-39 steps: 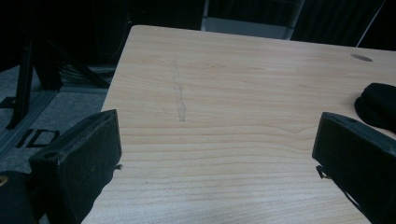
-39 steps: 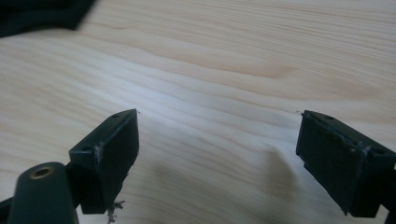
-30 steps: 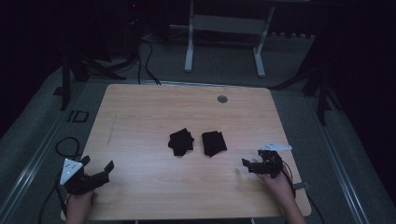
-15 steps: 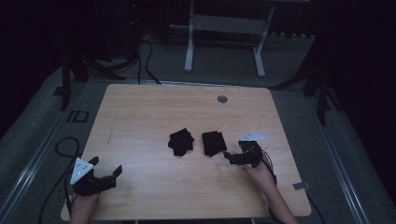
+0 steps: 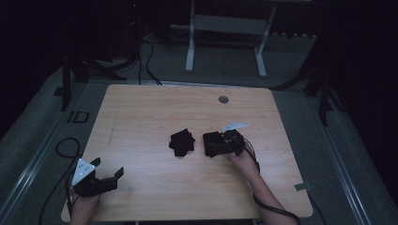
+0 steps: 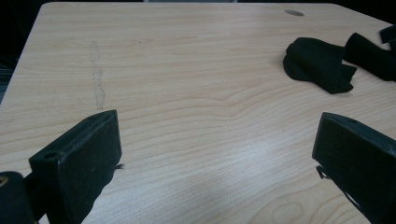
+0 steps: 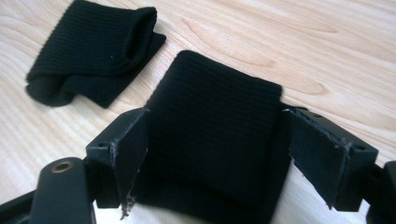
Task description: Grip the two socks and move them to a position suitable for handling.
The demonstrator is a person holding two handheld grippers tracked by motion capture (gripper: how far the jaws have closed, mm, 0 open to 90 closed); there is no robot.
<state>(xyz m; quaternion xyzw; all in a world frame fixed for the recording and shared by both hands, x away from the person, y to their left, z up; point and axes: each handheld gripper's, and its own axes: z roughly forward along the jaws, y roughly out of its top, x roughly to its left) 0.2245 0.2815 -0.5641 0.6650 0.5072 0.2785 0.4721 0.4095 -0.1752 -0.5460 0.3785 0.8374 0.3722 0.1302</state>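
Straddling one of two black cloths (image 7: 215, 135) on the table (image 5: 155, 117), the right gripper (image 5: 219, 145) has its jaws spread to either side of that cloth.

Two folded black knit cloths lie near the table's middle, just beside each other but apart: the left cloth (image 5: 181, 142) sits free, and the right one lies flat under the right gripper. In the right gripper view the two jaws stand at the cloth's two side edges, not pressed together; whether they squeeze it I cannot tell. The left gripper (image 5: 101, 177) is at the near left corner, well apart from both cloths, its two jaws wide apart and holding nothing. One round grommet (image 5: 223, 99) is set in the far side of the table. Two hands hold the grippers.
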